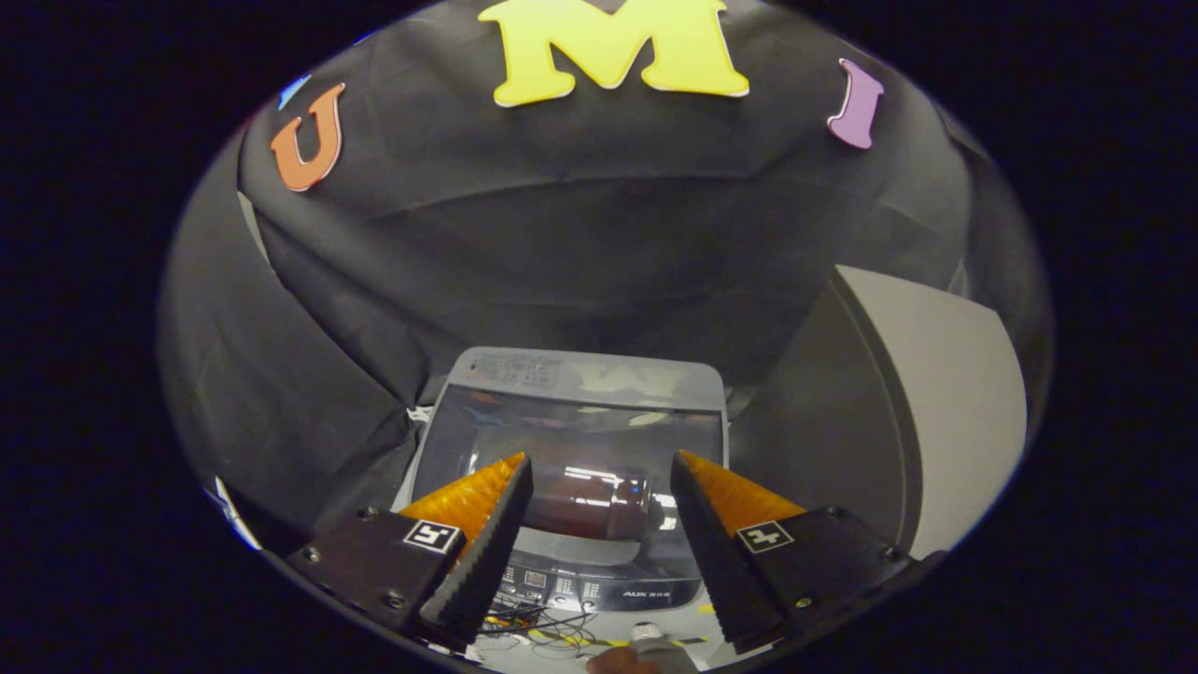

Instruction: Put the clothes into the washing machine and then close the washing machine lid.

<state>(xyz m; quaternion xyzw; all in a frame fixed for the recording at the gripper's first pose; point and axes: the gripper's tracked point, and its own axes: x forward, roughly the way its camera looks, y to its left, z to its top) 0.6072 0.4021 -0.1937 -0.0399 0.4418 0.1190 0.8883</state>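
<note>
Washing machine (571,468) sits just ahead of and below the jaws (601,473), its top seen from above between the two fingers (487,534). Its lid (562,440) is down flat, a dark, glossy transparent panel that mirrors the booth lights and a brownish shape; whether that shape is a reflection or something inside the drum cannot be told. Beyond the lid, farther from the jaws, runs the machine's pale grey rear strip (580,370) with faint printed markings. Nearer than the lid, low between the fingers, lies the control panel (599,585) with small buttons and a display.

The jaws are released: the fingers stand well apart with nothing between them, and neither touches the lid or any other part of the machine. They hover above the front half of the lid, one finger toward each side of it.

Below the control panel, close under the fingers, a tangle of thin dark and yellow cables (547,627) lies on a pale floor (505,651), and beside them part of a hand (622,660) shows next to a small grey object (650,637).

To the right of the right finger and beyond it stands a large pale, curved panel (945,402). Black cloth (580,253) drapes the wall beyond the machine.
</note>
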